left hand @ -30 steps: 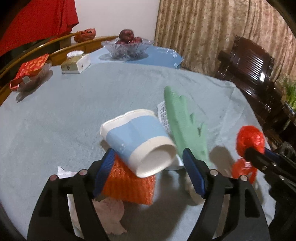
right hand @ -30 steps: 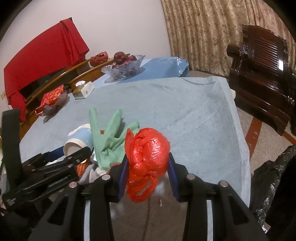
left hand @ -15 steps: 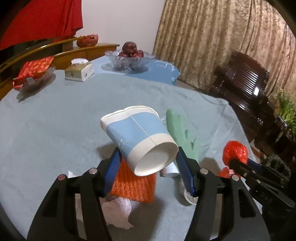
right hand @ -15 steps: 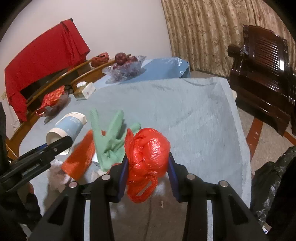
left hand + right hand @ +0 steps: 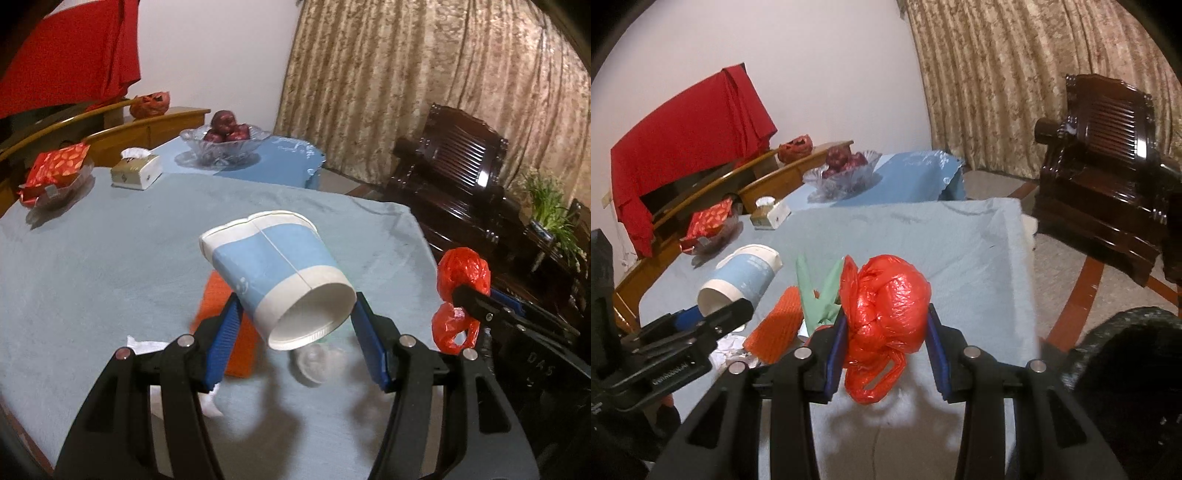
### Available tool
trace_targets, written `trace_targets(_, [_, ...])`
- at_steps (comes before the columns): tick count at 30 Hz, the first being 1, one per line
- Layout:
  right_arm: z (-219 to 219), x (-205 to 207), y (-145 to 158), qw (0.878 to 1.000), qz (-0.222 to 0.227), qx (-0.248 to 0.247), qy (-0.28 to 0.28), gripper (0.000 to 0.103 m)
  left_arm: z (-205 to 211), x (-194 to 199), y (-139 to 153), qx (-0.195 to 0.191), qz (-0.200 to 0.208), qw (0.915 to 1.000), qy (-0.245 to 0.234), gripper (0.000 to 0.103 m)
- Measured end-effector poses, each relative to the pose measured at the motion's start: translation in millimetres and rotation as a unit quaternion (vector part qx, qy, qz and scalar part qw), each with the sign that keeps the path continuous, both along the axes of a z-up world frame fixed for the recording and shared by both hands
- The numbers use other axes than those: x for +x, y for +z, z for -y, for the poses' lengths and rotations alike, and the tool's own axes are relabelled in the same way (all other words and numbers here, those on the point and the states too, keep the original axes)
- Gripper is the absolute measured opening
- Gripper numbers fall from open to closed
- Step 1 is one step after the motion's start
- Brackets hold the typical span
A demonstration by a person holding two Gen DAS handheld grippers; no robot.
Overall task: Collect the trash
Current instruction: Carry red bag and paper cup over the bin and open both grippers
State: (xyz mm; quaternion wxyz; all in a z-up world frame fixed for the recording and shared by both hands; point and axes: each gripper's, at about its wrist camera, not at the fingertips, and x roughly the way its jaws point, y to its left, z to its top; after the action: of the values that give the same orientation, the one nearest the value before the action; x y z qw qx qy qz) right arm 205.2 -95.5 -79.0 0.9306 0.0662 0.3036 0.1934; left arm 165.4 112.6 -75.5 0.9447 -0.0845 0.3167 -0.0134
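My left gripper (image 5: 295,319) is shut on a blue and white paper cup (image 5: 273,273), held on its side above the table with its mouth towards the camera. The same cup (image 5: 742,277) shows at the left of the right wrist view. My right gripper (image 5: 886,332) is shut on a crumpled red plastic bag (image 5: 886,306), also lifted; the bag (image 5: 461,284) appears at the right of the left wrist view. Below on the table lie an orange foam net (image 5: 775,325), a green glove (image 5: 816,295), white tissue scraps (image 5: 144,345) and a clear plastic lid (image 5: 317,363).
The table wears a pale blue cloth (image 5: 110,258). At its far end stand a glass fruit bowl (image 5: 225,142), a tissue box (image 5: 136,171) and a red snack packet (image 5: 55,170). A dark wooden chair (image 5: 1108,177) is to the right, and a black trash bag (image 5: 1126,369) at lower right.
The left gripper's jaws closed on the paper cup and lifted it off the orange net. Both grippers rose, the right one still holding the red bag.
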Motion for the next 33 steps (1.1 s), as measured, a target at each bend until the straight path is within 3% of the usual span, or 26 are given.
trace_targets(16, [82.9,-60.9,29.5,0.998,0.029,0.007,-0.063,0.039,88.5,-28.8,25.2,-0.002,0.028,0.9958,-0.087,0.058])
trace_targets(24, [132.4,-92.4,37.2,0.993,0.040,-0.010,-0.113,0.039,145.5,-37.1,32.0,-0.001,0.039,0.9886,-0.145,0.058])
trace_targets(33, [185.4,-114.6,24.2,0.985,0.025,-0.020,-0.169,0.039,203.1,-42.5,25.1,0.001,0.037,0.9777,-0.207,0.059])
